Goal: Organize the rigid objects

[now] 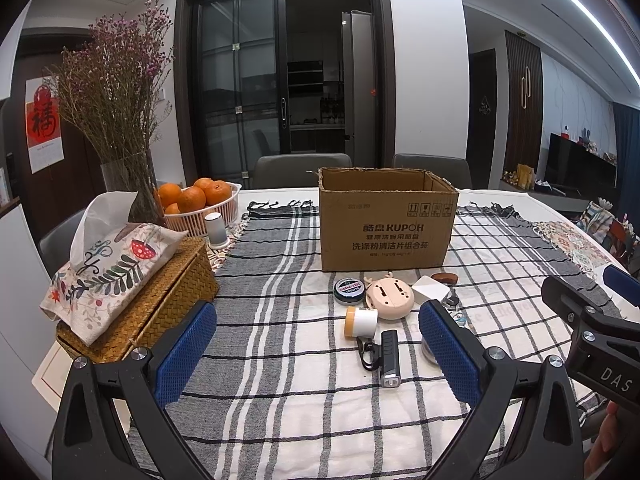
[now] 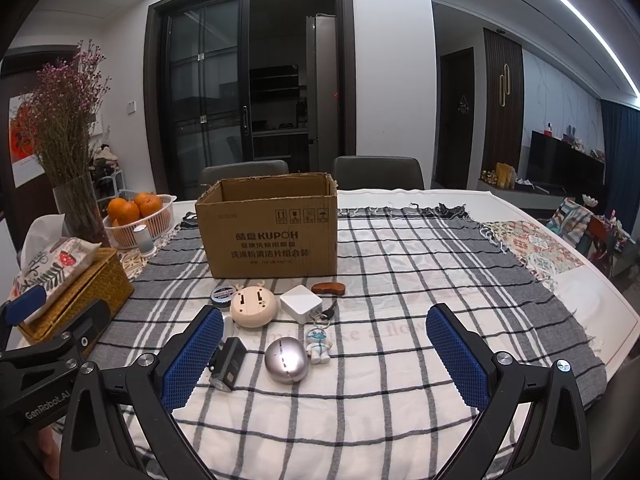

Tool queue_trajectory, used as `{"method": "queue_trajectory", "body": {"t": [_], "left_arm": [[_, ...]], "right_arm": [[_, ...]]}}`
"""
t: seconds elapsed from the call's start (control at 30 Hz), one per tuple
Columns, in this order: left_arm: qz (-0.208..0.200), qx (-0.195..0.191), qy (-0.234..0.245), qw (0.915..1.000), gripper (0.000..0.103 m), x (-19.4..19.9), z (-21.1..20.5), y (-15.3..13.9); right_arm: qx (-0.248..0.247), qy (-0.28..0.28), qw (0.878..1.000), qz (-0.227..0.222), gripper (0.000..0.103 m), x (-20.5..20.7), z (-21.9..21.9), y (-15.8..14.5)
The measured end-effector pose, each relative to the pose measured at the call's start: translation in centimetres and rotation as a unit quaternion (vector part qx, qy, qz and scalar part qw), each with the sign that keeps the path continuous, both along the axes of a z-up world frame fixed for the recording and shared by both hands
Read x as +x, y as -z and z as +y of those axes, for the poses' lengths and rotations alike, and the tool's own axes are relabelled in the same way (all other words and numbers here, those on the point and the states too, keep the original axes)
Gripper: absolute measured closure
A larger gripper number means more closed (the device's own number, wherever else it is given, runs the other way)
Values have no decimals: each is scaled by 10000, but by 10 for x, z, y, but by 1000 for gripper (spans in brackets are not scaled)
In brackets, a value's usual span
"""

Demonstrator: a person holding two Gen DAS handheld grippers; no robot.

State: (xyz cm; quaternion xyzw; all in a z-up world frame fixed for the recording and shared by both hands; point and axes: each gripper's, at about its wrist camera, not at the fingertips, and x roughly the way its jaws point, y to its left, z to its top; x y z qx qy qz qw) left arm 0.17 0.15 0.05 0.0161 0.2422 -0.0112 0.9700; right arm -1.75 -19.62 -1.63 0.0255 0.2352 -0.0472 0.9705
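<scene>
1. Tools first: the left tool (image 1: 318, 344) and the right tool (image 2: 325, 350) both hang above the near edge of the counter (image 2: 580, 292), each with its blue pads spread wide and nothing between them.

2. The task's things lie in a loose cluster on the checked cloth (image 2: 400, 280), just near of the box (image 2: 272, 226): a tin (image 1: 349, 291), a round beige case (image 1: 389, 300), a white adapter (image 2: 301, 303), a brown wooden piece (image 2: 329, 288), a small roll (image 1: 361, 322), a black torch (image 1: 389, 358), a silver egg (image 2: 286, 360) and a little figurine (image 2: 319, 345) on a keyring.

3. Nothing looks packed yet, so the step in hand is probably the first pick.

4. To do it well, I would take the nearest thing to each tool: the torch lies ahead of the left tool, the egg ahead of the right one.

5. The egg is smooth and rounded, so it may squirt out; close the pads across its widest part, low and level.

6. The torch has a strap (image 1: 366, 354) to its left; grip the body across its narrow sides so the strap hangs free.

7. Lift well over the box's ragged rim before letting go.

8. Containers: the box is open-topped, and its floor is hidden from both views, so I cannot tell what is in it.

9. At far left, a white basket (image 1: 224, 210) holds oranges (image 1: 191, 199), and a glass vase (image 1: 128, 180) holds dried flowers.
</scene>
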Motion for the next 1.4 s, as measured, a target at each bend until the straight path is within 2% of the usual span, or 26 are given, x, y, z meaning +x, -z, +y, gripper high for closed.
{"method": "queue_trajectory", "body": {"t": [1.1, 1.4], "left_arm": [[13, -12, 14, 10000, 0, 0, -3, 1], [287, -51, 14, 9996, 0, 18, 1, 15]], "right_arm": [[-13, 2, 10000, 50, 0, 2, 2, 3], [9, 1, 9996, 268, 0, 15, 4, 12]]}}
